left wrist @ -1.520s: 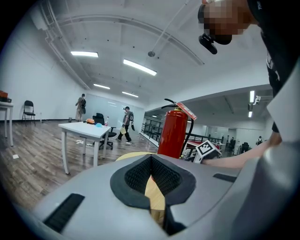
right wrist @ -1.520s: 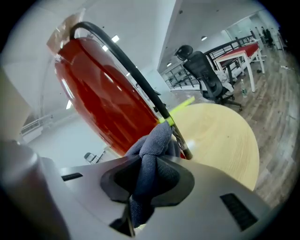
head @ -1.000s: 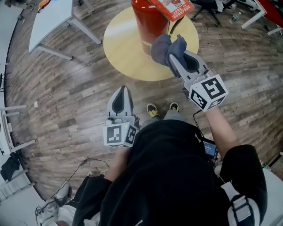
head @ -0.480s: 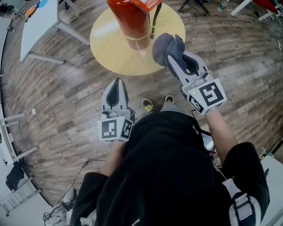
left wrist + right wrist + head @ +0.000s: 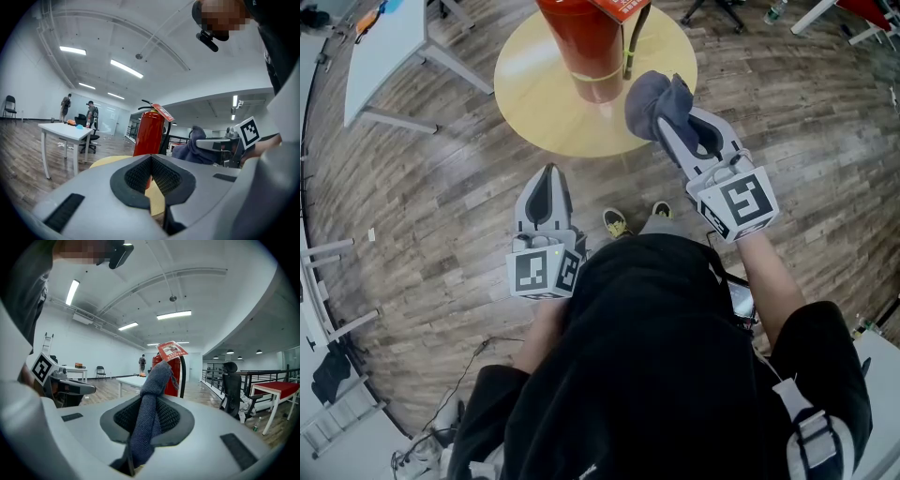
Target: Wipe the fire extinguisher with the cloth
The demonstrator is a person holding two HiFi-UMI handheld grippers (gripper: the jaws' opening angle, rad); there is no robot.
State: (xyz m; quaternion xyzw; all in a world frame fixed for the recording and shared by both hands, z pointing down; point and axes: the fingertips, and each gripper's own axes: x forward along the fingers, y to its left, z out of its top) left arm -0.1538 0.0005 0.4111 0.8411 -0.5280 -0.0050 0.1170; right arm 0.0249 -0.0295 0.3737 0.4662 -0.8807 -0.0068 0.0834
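A red fire extinguisher (image 5: pixel 586 37) with a hose and a red tag stands on a round yellow table (image 5: pixel 534 89). It also shows in the left gripper view (image 5: pixel 149 136) and behind the cloth in the right gripper view (image 5: pixel 174 376). My right gripper (image 5: pixel 670 117) is shut on a dark blue-grey cloth (image 5: pixel 654 98), held just right of the extinguisher's base and apart from it. The cloth (image 5: pixel 150 413) hangs between the jaws. My left gripper (image 5: pixel 546 178) is shut on nothing, lower, over the floor before the table.
A white table (image 5: pixel 389 42) stands at the upper left on the wooden floor. Office chairs and a red-topped table (image 5: pixel 274 390) lie to the right. My feet (image 5: pixel 623 225) are near the round table's edge. People stand far off (image 5: pixel 65 105).
The view shifted, so the table and extinguisher slid left and up. The right gripper with the cloth drew back from the extinguisher's side. In the last half second little moved.
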